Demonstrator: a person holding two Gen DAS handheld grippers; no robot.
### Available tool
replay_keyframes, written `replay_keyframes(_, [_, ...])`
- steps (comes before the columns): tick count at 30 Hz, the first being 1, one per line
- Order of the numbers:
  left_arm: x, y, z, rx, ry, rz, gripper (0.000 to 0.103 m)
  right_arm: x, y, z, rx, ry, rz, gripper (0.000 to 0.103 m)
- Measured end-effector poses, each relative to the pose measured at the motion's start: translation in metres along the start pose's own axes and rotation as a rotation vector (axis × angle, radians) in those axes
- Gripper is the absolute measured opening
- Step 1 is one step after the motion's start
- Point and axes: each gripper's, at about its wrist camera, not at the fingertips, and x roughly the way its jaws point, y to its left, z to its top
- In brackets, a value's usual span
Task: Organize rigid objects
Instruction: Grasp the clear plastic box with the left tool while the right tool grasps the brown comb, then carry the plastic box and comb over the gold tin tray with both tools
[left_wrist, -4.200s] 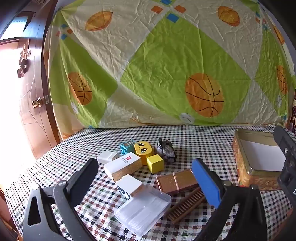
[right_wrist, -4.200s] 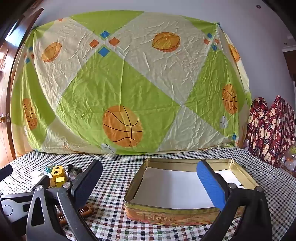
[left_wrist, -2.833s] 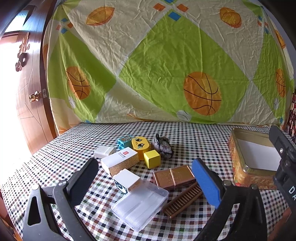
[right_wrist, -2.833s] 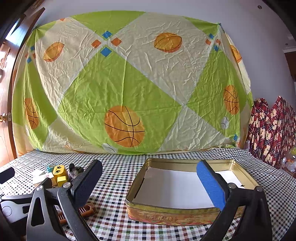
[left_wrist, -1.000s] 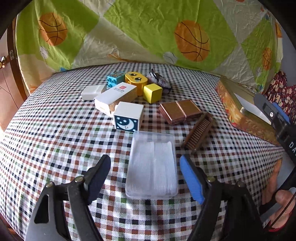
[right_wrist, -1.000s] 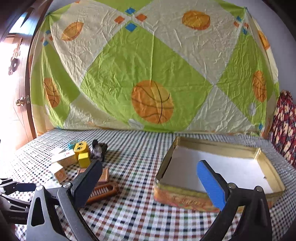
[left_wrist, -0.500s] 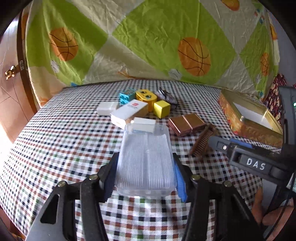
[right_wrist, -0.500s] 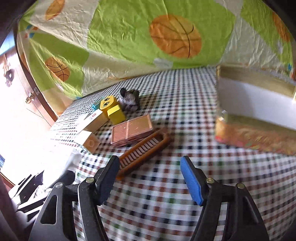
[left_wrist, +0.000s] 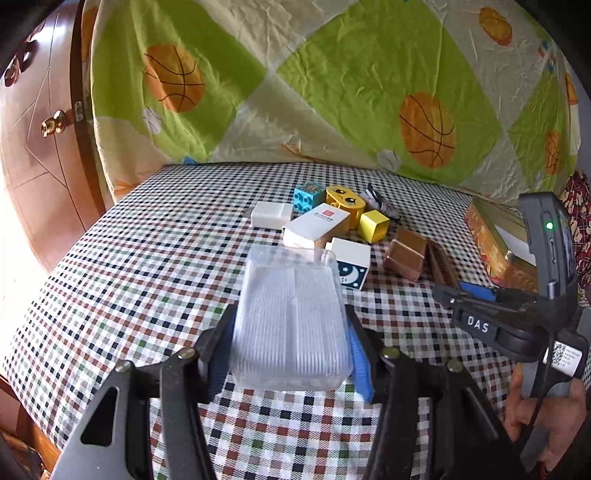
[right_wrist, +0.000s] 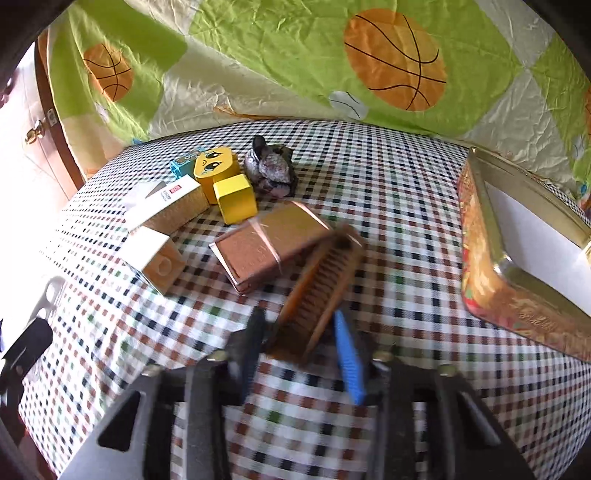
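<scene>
My left gripper (left_wrist: 290, 350) is shut on a clear ribbed plastic box (left_wrist: 291, 317) and holds it above the checkered table. My right gripper (right_wrist: 299, 347) is closed around the near end of a brown wooden comb (right_wrist: 321, 284), which is blurred and tilted. Next to the comb lies a copper-coloured box (right_wrist: 269, 243). The gold tin (right_wrist: 517, 266) with a white lining stands at the right; in the left wrist view the tin (left_wrist: 495, 240) is at the far right, behind my right gripper (left_wrist: 476, 295).
A cluster sits mid-table: white-and-cork carton (left_wrist: 317, 225), moon-print cube (left_wrist: 351, 262), yellow cube (left_wrist: 373, 225), yellow face block (left_wrist: 345, 199), blue brick (left_wrist: 308, 195), white block (left_wrist: 271, 214), grey figurine (right_wrist: 271, 170). A wooden door (left_wrist: 33, 147) is at left.
My left gripper has lifted the clear box off the table. My right gripper has dropped towards the table and closed on the comb, which was lying flat half a second ago.
</scene>
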Motion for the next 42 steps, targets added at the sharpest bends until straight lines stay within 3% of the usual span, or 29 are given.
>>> replay_keyframes(5, [0.004,-0.02,0.0,0.017,0.009,-0.031,0.054,-0.019,-0.042,-0.011,0.042,-0.038,0.048,0.026])
replay_keyframes(12, [0.002,-0.055,0.008,0.049,-0.004,-0.078,0.054,-0.075,-0.08,-0.021,0.047,-0.23,0.128,0.026])
replay_keyframes(23, [-0.001,-0.129,0.03,0.146,-0.047,-0.123,0.054,-0.131,-0.131,-0.017,0.11,-0.411,0.127,0.026])
replay_keyframes(31, [-0.007,-0.194,0.054,0.219,-0.127,-0.207,0.054,-0.182,-0.199,-0.009,0.186,-0.532,0.027,0.026])
replay_keyframes(37, [-0.003,-0.25,0.07,0.26,-0.152,-0.274,0.054,-0.191,-0.254,-0.011,0.251,-0.551,-0.078,0.026])
replay_keyframes(42, [0.016,-0.299,0.071,0.298,-0.142,-0.314,0.054,-0.175,-0.29,-0.019,0.291,-0.521,-0.138,0.026])
